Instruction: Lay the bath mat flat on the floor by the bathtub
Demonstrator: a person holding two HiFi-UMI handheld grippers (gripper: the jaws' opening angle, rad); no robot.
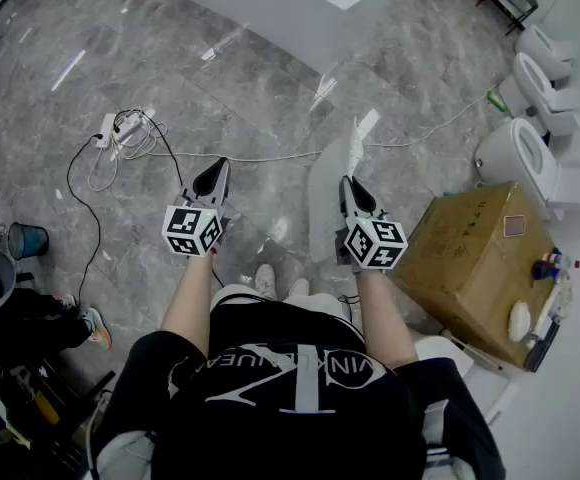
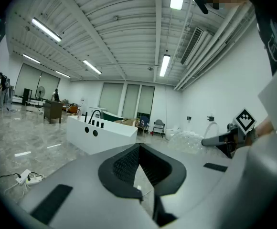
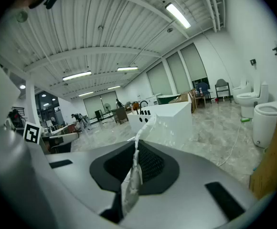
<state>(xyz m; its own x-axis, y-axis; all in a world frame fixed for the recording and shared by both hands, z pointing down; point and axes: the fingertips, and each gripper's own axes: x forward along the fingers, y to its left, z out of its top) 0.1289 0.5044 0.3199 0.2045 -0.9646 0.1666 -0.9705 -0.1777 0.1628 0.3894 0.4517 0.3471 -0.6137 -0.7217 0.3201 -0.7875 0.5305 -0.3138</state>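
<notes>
The bath mat (image 1: 332, 203) is a clear, bubbly sheet. It hangs from my right gripper (image 1: 350, 183), which is shut on its whitish edge (image 3: 134, 168). That edge sticks up past the tips, and the rest droops toward the marble floor in front of the person's shoes. From the left gripper view the bath mat (image 2: 190, 140) shows as a bubbly mound beside the right gripper (image 2: 210, 140). My left gripper (image 1: 215, 173) is held level about a forearm's length to the left, apart from the mat. Its jaws are together, and I make out nothing held between them. The white bathtub (image 1: 290, 3) stands ahead.
Cables and a power strip (image 1: 120, 128) lie on the floor at front left, and a white cord (image 1: 270, 156) runs across. On the right are a cardboard box (image 1: 475, 253) and toilets (image 1: 525, 158). A dark bin (image 1: 28, 240) is at far left.
</notes>
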